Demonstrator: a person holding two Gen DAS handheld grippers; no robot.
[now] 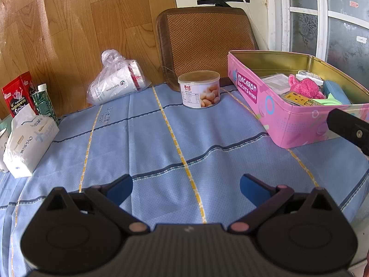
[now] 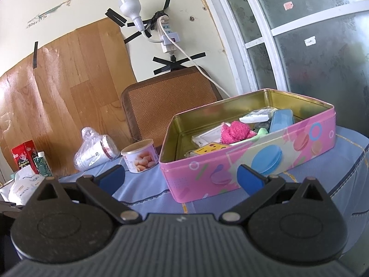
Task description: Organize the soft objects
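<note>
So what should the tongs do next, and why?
Probably move the right tongs forward and up over the pink tin toward the fluffy pink thing. Both tongs are open and hold nothing, the left tongs hover over bare cloth, and the fluffy thing lies among other items inside the tin just ahead of the right pair.

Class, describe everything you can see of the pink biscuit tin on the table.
The pink biscuit tin is a lidless rectangular metal box, gold inside, printed "Macaron Biscuits" with macaron pictures. It sits flat on the blue tablecloth, right of a small round can. Inside lie a fluffy pink soft item, a blue case and cards.
</note>
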